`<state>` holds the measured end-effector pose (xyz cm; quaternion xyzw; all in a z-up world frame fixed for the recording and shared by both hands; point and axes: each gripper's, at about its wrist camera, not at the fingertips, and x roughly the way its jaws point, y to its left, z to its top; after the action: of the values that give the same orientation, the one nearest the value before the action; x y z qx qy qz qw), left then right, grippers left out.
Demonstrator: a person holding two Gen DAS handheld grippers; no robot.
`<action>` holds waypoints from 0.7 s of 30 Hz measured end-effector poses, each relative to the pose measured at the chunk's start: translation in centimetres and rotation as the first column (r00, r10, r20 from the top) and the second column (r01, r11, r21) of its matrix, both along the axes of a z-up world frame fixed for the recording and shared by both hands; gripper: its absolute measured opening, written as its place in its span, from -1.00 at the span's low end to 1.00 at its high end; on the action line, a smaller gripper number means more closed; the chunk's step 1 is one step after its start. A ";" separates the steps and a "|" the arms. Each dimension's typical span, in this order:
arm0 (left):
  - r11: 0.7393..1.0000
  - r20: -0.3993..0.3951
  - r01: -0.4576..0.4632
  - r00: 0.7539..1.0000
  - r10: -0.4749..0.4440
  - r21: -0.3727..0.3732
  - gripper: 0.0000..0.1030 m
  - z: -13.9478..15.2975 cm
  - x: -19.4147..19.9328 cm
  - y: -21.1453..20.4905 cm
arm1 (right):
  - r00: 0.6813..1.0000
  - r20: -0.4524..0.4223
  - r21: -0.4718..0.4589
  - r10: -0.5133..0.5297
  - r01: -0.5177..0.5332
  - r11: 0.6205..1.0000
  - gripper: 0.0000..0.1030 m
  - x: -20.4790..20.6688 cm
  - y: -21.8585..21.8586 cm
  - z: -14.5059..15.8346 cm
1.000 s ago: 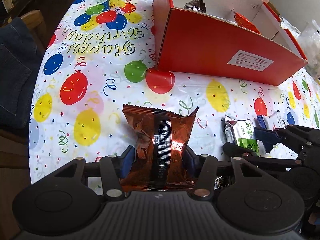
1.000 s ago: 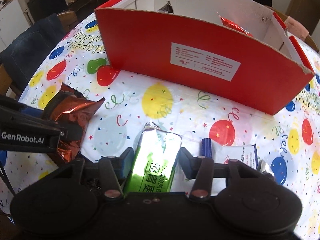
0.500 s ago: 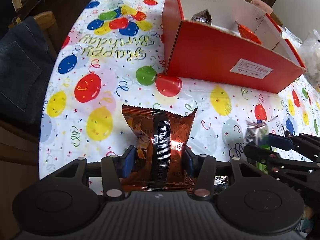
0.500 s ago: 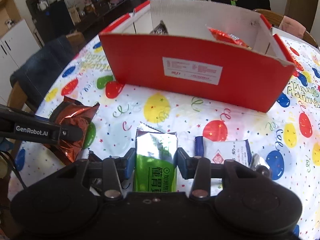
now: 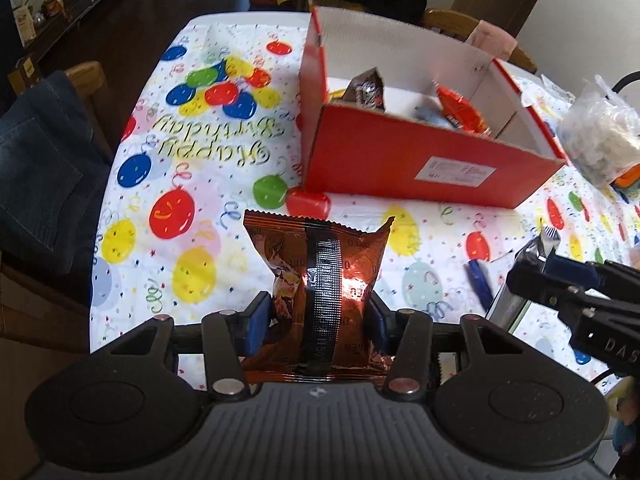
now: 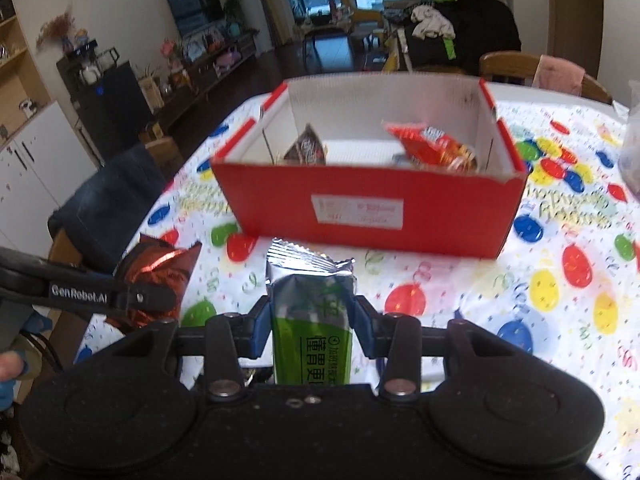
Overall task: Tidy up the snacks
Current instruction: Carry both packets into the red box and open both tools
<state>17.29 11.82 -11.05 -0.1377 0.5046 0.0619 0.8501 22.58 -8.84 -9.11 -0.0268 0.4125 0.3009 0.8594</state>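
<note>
Both pairs of fingers are clamped: our left gripper pinches a copper-brown foil snack bag, our right gripper a green-and-silver snack bar, each raised above the table. We work over a white tablecloth printed with balloons, confetti and "Happy Birthday" in yellow script; a chair draped with denim stands at nine o'clock in the left wrist view, and a living room with shelves and tall windows lies beyond at twelve in the right wrist view. At twelve to one o'clock sits the red cardboard box, a white label with unreadable print on its near wall, holding a dark wrapper and an orange-red packet. Our left arm reads "GenRobot.AI"; the bar carries Chinese characters we cannot make out, and the bag's black seam strip has small print, partly legible as "OREO". Bag and bar both run lengthwise toward twelve, crimped ends pointing at the box. A blue-edged white packet lies on the cloth at three o'clock.
</note>
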 end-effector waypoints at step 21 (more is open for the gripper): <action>0.996 0.159 0.058 0.985 -0.069 0.072 -0.05 8.7 5.9 -0.9 | 0.978 0.192 0.080 -0.075 0.061 0.995 -0.21 7.3 -0.8 9.3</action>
<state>23.15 10.89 -2.31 -0.0975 0.4360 0.0403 0.8937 29.84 -9.59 0.23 -0.0103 0.3157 0.2822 0.9059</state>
